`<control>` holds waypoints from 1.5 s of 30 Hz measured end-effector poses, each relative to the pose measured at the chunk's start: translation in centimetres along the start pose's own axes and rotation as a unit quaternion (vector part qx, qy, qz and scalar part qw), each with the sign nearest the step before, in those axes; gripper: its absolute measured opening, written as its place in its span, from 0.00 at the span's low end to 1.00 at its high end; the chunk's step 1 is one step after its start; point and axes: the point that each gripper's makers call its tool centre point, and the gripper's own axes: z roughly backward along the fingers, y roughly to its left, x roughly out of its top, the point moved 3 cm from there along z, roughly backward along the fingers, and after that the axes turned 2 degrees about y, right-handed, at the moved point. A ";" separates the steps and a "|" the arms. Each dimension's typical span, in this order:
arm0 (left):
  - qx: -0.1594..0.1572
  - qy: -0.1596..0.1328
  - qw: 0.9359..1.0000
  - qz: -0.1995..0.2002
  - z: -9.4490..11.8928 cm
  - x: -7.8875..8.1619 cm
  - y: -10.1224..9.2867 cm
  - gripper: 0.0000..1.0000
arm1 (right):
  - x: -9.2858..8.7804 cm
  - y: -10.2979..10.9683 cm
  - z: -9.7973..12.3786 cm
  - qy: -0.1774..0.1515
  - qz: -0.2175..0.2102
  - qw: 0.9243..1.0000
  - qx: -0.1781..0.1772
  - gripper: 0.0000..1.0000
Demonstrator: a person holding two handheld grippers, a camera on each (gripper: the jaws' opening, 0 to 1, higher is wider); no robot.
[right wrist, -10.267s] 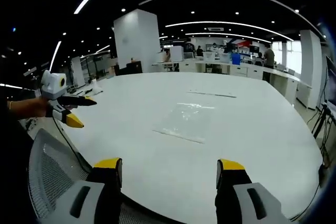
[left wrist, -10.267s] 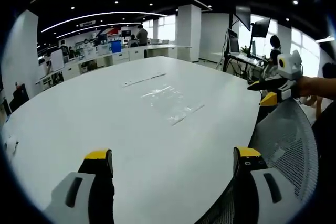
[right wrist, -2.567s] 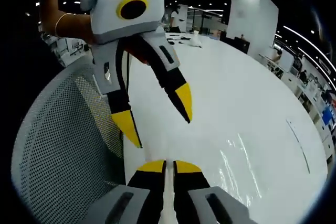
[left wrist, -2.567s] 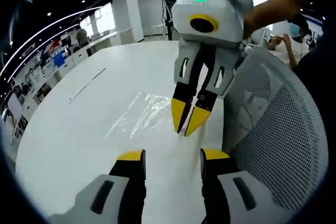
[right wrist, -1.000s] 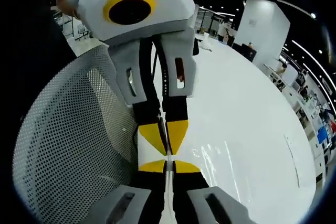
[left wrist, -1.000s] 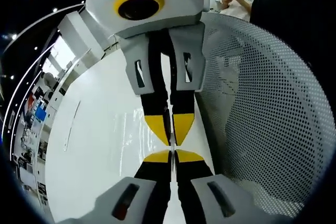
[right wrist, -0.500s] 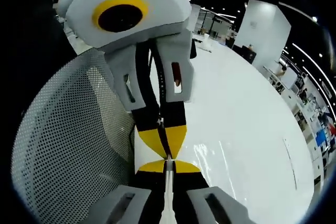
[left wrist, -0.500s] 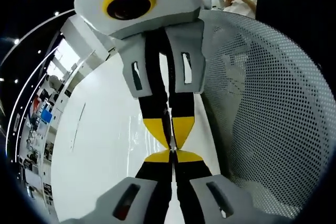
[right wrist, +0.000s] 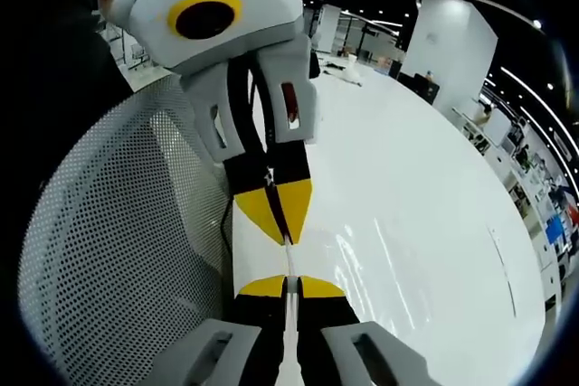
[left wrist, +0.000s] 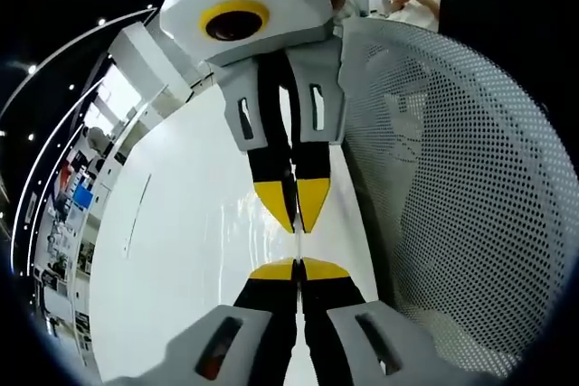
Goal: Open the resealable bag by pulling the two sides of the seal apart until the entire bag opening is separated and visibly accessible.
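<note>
Left gripper (left wrist: 297,270) and right gripper (right wrist: 286,287) face each other tip to tip, each clamped tight on one lip of the bag (left wrist: 237,228), lifted just off the table (left wrist: 172,223). The clear film looks light, limp and slippery, so keep hold close beside the seal

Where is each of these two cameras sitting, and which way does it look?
Left gripper view: rides on the left gripper, looking along its shut jaws at the facing right gripper; a hand tops it.
Right gripper view: rides on the right gripper, looking at the left gripper.
Shared: the clear bag, white table and mesh chair.
</note>
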 end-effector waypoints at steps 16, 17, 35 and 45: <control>-0.007 -0.004 1.000 0.029 0.5 -1.2 -0.3 0.00 | -2.0 0.1 0.2 0.013 -0.017 1.000 -0.003 0.00; -0.007 -0.004 0.999 0.034 0.5 -1.3 -0.3 0.00 | -2.1 0.2 0.2 0.015 -0.018 1.000 -0.004 0.00; -0.006 -0.002 0.999 0.046 0.6 -1.8 -0.5 0.00 | -3.2 0.0 0.6 0.027 -0.023 0.999 -0.006 0.00; 0.002 0.001 0.999 0.045 0.8 -2.0 -0.2 0.00 | -3.9 -0.4 1.0 0.032 -0.029 0.999 -0.012 0.00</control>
